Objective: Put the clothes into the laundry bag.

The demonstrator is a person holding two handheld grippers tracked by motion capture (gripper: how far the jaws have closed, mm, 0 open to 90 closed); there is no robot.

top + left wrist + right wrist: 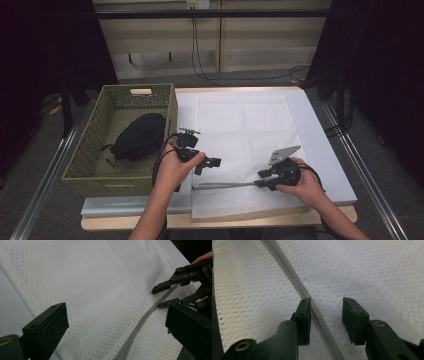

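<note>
A grey zipper (225, 185) runs along the near part of a white mesh cloth (245, 130) spread flat on the table (325, 150), lying roughly crosswise in front of the person.

The right gripper (261, 179) is at the zipper's right end. In the right gripper view its jaws stand apart, not clamped, with the zipper (312, 307) passing between them, close against the left-hand jaw and clear of the other. The right gripper (325, 315) hovers low over the cloth (374, 272).

The left gripper (215, 162) is held above the cloth, just beyond the zipper's left part. In the left gripper view its jaws are wide apart and hold nothing; the zipper (140, 327) runs between them on the cloth below, towards the right gripper (160, 297).

At the table's left stands a woven basket (90, 150) with a black bag (140, 136) inside.
</note>
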